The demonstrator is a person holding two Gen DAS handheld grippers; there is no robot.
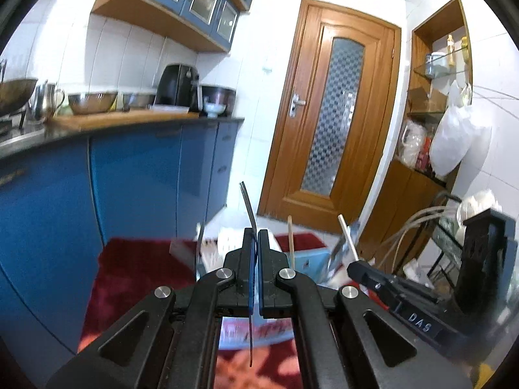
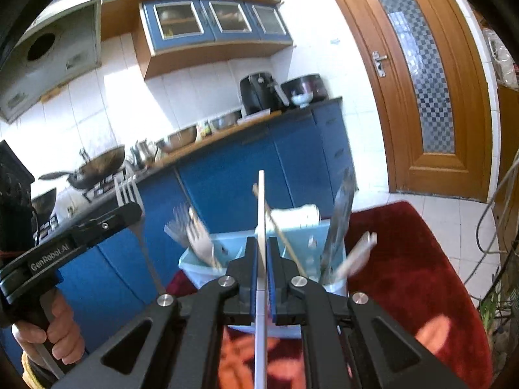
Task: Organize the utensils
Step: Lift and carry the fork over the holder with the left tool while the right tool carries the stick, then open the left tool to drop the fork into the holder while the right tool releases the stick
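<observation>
Kitchen scene, blue base cabinets [image 2: 246, 178] and a wooden door [image 1: 327, 120] behind, red rug [image 2: 405, 259] on the floor under the work area. A pale blue utensil caddy [image 2: 292, 236] sat on the rug, in front of both grippers, already holding several pieces upright: light-coloured forks [image 2: 194, 236] on its left side, a metal blade-like utensil [image 2: 340, 220] on its right, a thin wooden stick [image 2: 279, 227] leaning across the middle. Upright storage likely meant handles down, heads up, sorted by compartment; exact compartments could not be told through the blur.

Left gripper [image 1: 256, 236] had its jaws pressed together on a metal fork [image 2: 129, 194], seen edge-on in its own view, tines up in the right wrist view. The fork was held mid-shaft and upright, probably so it could drop handle-first into the caddy. It hung left of the caddy, not touching it.

Right gripper [image 2: 262, 243] was pinching a flat white utensil [image 2: 261, 201], edge-on, type unclear, just over the caddy's near side. Both pieces were held, neither yet placed. The person's hand [image 2: 61, 330] gripped the left tool's handle.
</observation>
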